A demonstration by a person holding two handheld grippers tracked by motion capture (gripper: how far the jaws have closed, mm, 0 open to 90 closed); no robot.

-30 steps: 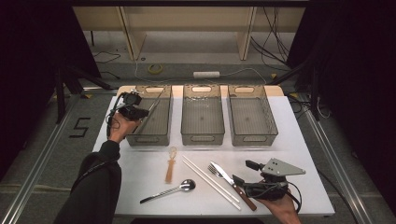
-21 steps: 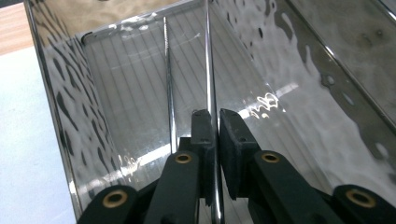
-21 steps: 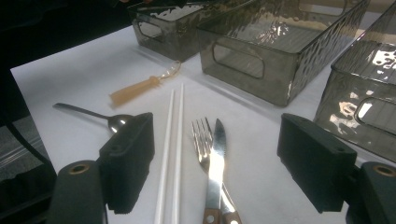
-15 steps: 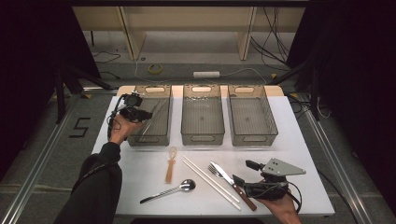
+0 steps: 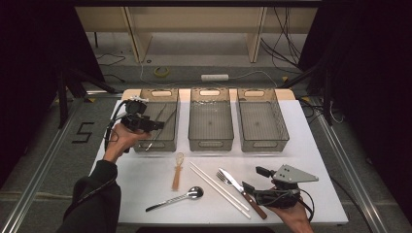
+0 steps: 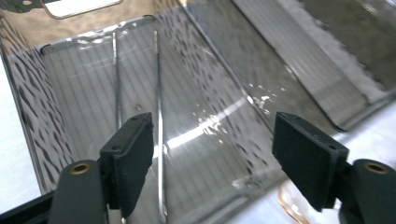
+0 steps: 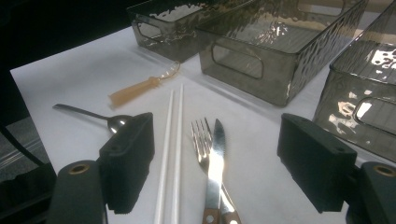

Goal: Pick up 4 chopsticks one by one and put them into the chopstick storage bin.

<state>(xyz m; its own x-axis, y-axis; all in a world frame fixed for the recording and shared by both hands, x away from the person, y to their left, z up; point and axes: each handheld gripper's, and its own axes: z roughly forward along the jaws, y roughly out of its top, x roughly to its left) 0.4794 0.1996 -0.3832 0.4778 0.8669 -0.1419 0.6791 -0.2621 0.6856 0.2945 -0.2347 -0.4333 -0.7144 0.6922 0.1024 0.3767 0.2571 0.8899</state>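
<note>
Over left bin (image 5: pixel 158 121) | left gripper (image 6: pixel 212 154) jaws just opened, nothing between | metal chopsticks (image 6: pixel 158 140) lie inside bin, drop done | right gripper (image 7: pixel 215 163) jaws wide over fork (image 7: pixel 201 140), knife (image 7: pixel 217 154) on table (image 5: pixel 301 145)

left bin (image 5: pixel 167 141): metal rods (image 6: pixel 159 140) inside | spoon (image 5: pixel 177 198) left of chopsticks (image 5: pixel 218 189)

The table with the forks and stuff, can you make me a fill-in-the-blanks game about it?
1. The number of smoky plastic bins standing in a row is ____.
2. The metal chopsticks lie in the ____ bin.
3. The left tongs are ____, with nothing gripped.
4. Beside the fork lies a ____.

Missing words: three; left; open; knife
</note>
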